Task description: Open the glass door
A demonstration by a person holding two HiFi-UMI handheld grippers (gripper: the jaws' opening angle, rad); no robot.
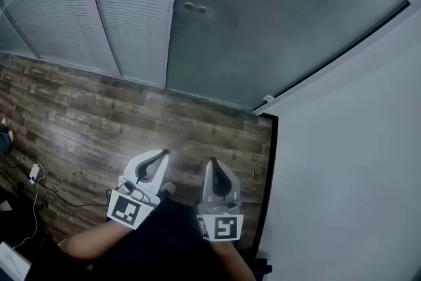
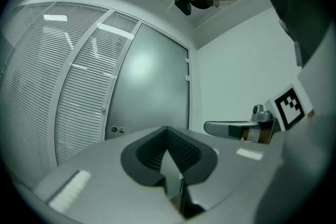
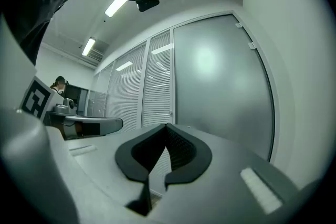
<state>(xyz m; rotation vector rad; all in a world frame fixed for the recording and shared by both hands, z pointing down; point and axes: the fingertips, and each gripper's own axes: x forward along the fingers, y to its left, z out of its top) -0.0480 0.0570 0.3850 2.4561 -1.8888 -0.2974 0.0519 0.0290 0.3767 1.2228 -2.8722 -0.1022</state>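
The frosted glass door [image 1: 276, 16] stands closed ahead, with a small round lock fitting [image 1: 195, 8] near its left edge. Both grippers hang low over the wooden floor, well short of the door. My left gripper [image 1: 164, 154] is shut with nothing in it, and so is my right gripper [image 1: 212, 162] beside it. In the left gripper view the shut jaws [image 2: 168, 129] point at the door [image 2: 152, 81] and its fitting [image 2: 118, 130]. The right gripper view shows the shut jaws [image 3: 167, 126] aimed at the door [image 3: 220, 81].
Glass panels with blinds [image 1: 125, 3] run left of the door. A white wall [image 1: 342, 174] stands at the right, meeting the door at a hinge bracket [image 1: 266, 101]. A cable with a white plug [image 1: 33, 174] lies on the wooden floor [image 1: 99, 122] at the left.
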